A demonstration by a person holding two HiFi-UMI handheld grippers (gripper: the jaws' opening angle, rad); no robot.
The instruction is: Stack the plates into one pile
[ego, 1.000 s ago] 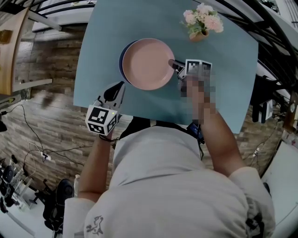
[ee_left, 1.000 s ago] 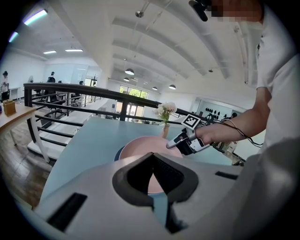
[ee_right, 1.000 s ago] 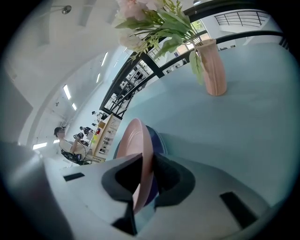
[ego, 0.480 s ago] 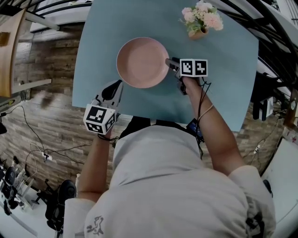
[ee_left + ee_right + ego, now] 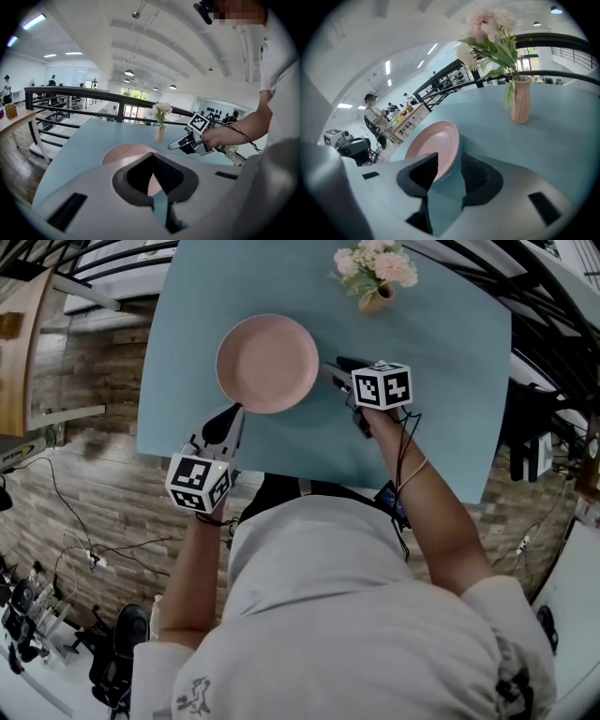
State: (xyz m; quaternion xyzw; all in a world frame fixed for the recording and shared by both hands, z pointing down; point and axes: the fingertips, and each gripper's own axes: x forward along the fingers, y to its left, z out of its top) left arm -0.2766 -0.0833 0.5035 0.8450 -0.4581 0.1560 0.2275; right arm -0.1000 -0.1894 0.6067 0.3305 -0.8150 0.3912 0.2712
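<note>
A pink plate (image 5: 267,364) lies on a blue plate on the teal table (image 5: 441,409); only the blue plate's rim (image 5: 457,157) shows under it in the right gripper view. My right gripper (image 5: 332,371) hovers just right of the pile, a small gap from the rim. Its jaws are closing from wide, with nothing between them. The pink plate (image 5: 429,145) sits straight ahead of those jaws. My left gripper (image 5: 232,415) hangs at the table's near edge, below the pile, shut and empty. From the left gripper view the pink plate (image 5: 123,152) shows beyond its tips (image 5: 151,157).
A pink vase of flowers (image 5: 375,273) stands at the table's far side, behind my right gripper, and shows close by in the right gripper view (image 5: 520,101). A black railing (image 5: 70,93) runs beyond the table. The wooden floor (image 5: 84,465) lies left of the table.
The pink plate has settled squarely over the blue plate, which no longer peeks out on the left. My right gripper let go of the rim and drew back slightly to the right.
</note>
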